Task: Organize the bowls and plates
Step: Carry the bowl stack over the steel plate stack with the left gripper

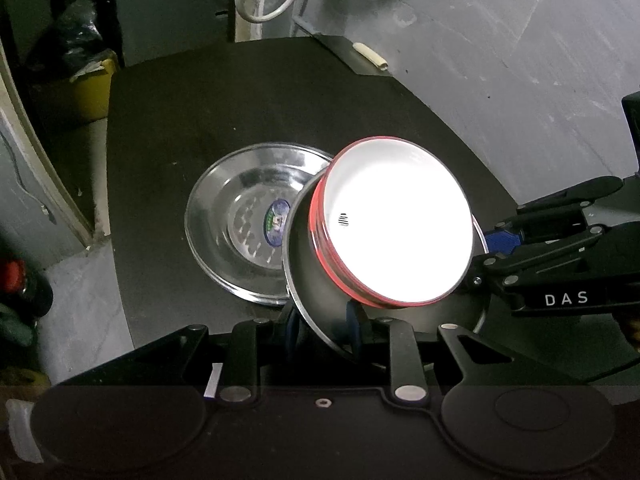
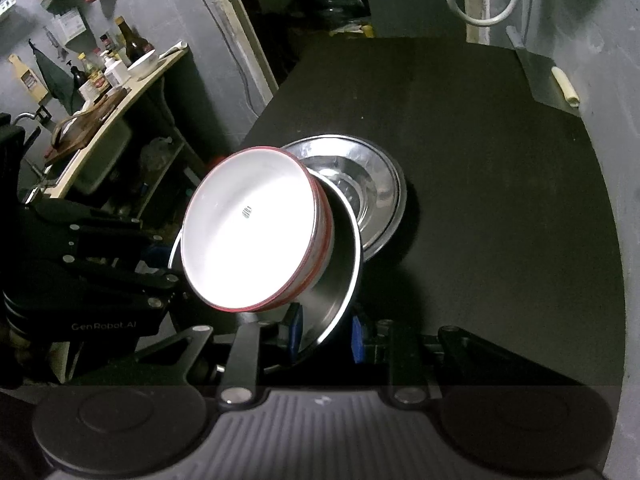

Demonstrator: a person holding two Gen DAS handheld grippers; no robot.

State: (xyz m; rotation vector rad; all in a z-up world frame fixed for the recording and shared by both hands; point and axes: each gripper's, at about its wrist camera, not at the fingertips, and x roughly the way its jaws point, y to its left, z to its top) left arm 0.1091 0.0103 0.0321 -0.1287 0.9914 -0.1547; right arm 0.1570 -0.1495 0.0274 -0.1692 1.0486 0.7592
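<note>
two grippers, one tilted plate, a bowl riding on it

the red-rimmed white enamel bowl (image 1: 396, 224) sits inside a shiny steel plate (image 1: 316, 296) that i'm holding off the black tabletop (image 1: 200, 112), tilted so the bowl's mouth faces the cameras. my landmark is the second steel plate with a blue sticker in its centre (image 1: 248, 220), which lies flat on the table. the lifted plate hangs just above and over the near edge of it.

my left gripper (image 1: 322, 332) is clamped on the near rim of the tilted plate, blue pads on either side. my right gripper (image 2: 326, 334) pinches the same plate's rim from its own side, pads closed against the metal.

my worry: the bowl looks loose in the plate, not gripped by anything. if the tilt grows, i judge it could slide out and land on the stickered plate or roll off the table. with two grippers on one thin rim, any mismatch in their motion could twist the plate free. glare washes out the bowl's inside, so i can't tell how it is seated.
</note>
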